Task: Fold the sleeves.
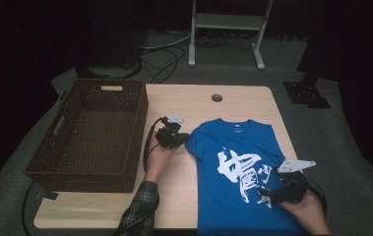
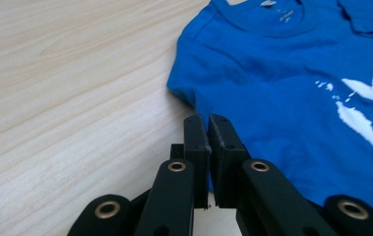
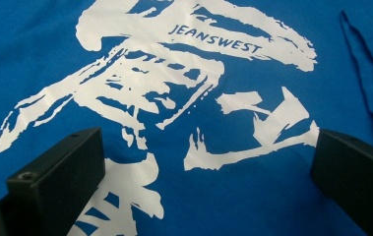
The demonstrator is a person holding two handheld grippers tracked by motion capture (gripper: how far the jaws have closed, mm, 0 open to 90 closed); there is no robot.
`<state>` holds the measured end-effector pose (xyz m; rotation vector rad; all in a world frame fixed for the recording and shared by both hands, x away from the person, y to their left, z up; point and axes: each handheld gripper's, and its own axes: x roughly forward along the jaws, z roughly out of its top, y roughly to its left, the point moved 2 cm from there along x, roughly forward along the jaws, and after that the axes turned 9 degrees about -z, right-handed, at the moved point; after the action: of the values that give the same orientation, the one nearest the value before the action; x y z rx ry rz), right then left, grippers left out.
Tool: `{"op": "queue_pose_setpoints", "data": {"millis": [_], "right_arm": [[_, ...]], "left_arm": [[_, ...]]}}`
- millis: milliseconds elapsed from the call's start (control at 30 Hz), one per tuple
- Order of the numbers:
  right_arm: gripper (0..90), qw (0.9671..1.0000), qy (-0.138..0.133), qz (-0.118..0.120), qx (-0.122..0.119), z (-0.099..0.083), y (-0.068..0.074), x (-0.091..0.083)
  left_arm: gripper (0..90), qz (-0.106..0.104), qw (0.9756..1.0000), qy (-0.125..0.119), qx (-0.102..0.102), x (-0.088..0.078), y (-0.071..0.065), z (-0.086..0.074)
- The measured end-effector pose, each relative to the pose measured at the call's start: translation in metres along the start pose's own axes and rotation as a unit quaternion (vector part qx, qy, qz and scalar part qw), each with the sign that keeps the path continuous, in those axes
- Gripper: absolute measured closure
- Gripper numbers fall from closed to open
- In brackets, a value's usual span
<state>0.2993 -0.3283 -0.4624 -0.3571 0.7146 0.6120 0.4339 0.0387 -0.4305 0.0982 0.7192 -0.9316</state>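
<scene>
A blue T-shirt [image 1: 238,147] with a white brush-style print [image 3: 174,83] lies flat, front up, on the right half of the wooden table [image 1: 184,103]. My left gripper [image 1: 184,137] lies low at the shirt's left sleeve edge. In the left gripper view its jaws [image 2: 207,120] are pressed together right on the sleeve's hem [image 2: 184,96], pinching the fabric edge. My right gripper [image 1: 268,196] hovers over the lower right of the print. Its two pads [image 3: 61,172] stand wide apart above the shirt with nothing between them.
A dark woven basket [image 1: 139,98] with handle cut-outs stands on the table's left side, close to my left hand. A round cable hole [image 1: 217,98] sits near the table's far edge. Beyond it are a white metal stand [image 1: 226,22] and floor cables.
</scene>
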Motion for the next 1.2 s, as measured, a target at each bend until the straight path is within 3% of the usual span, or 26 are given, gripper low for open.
{"op": "queue_pose_setpoints", "data": {"millis": [400, 833, 1200], "right_arm": [[0.0, 1.0, 0.0, 0.0, 0.0, 0.0, 0.0, 0.0], [0.0, 1.0, 0.0, 0.0, -0.001, 0.0, 0.0, 0.0], [0.0, 1.0, 0.0, 0.001, -0.001, 0.0, 0.0, 0.0]], "left_arm": [[87.0, -0.021, 0.9996, -0.008, 0.018, 0.007, -0.02, 0.024], [86.9, -0.056, 0.9977, -0.005, 0.038, 0.035, -0.048, 0.04], [86.7, -0.072, 0.9966, -0.006, 0.041, 0.051, -0.056, 0.05]]}}
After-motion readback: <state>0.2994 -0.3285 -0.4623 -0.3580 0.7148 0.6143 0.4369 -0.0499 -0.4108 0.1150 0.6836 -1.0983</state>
